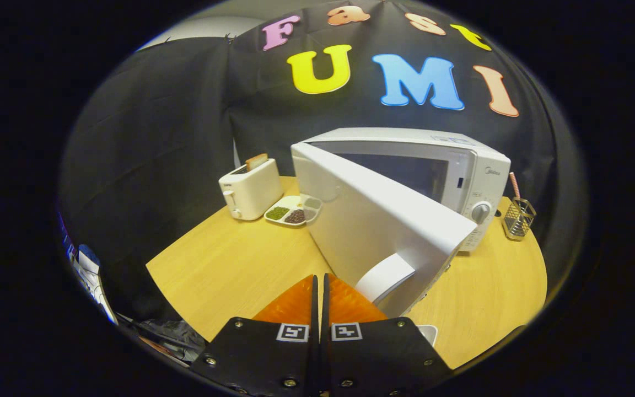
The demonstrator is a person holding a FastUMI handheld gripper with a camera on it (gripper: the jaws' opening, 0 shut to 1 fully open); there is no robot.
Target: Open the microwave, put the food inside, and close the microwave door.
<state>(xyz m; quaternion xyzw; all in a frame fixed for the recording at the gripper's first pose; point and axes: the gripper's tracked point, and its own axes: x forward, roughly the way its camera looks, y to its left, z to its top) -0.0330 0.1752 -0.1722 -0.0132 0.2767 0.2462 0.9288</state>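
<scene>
A white microwave (461, 165) stands on the round wooden table (229, 264), its door (372, 220) swung partly open toward me. The door's curved handle (386, 275) is just right of my fingertips. My gripper (320, 278) is shut, its two fingers pressed together with nothing between them, close to the outer face of the door near the handle. A white divided plate of food (292, 211) with green and dark portions lies beyond the fingers, to the left of the microwave and partly behind the door's far edge.
A white toaster (251, 189) with a slice of bread sticking up stands left of the plate. A wire holder (518, 218) with a pink straw sits at the microwave's right. The table's front edge is near my fingers.
</scene>
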